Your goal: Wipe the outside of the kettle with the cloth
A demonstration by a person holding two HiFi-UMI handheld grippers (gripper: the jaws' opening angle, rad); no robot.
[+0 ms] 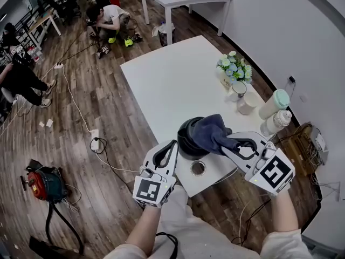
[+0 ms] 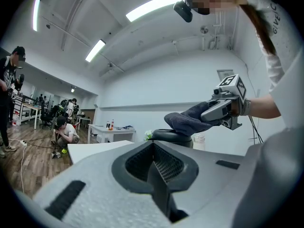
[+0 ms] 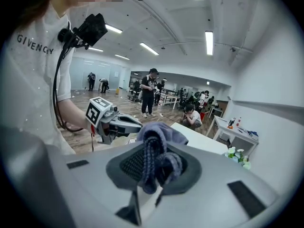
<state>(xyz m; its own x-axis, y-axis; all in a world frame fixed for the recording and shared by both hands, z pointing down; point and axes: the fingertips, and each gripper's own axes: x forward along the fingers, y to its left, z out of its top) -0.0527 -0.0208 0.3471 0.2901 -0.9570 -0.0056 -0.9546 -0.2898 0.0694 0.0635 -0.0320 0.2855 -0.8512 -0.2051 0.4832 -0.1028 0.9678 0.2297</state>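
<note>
**Here, cloth draped on the kettle at the table's near edge**

Nearest, the left gripper (image 1: 172, 144) hangs over the floor just off the table's (image 1: 161, 85) near edge. Its jaws are closed together with nothing between them, and it points at the kettle's left side, close to it but apart. The right gripper (image 1: 230, 143) reaches in from the near right with its jaws clamped on a bunched fold of the dark blue cloth (image 1: 210, 131).

The black kettle (image 1: 187, 140) stands upright close to the near edge, with a small round metal piece (image 1: 198, 168) on the strip of tabletop between it and that edge. The cloth runs from the right gripper's jaws up and over the kettle's top and right side, leaving the left flank bare. The cloth covers the top, so I cannot tell which way the spout or handle points.

There is little room on the near side. To the right, two bottles (image 1: 274, 104) stand at the table's right edge, not far from the right gripper. Farther along that edge are a white cup (image 1: 248, 103), a glass (image 1: 239, 88) and a small pot of flowers (image 1: 234, 66). The left and far parts of the tabletop are bare white surface. Past the table, cables (image 1: 75, 107) trail over the wood floor (image 1: 108, 107), and a person (image 1: 110, 18) crouches at the far left.
</note>
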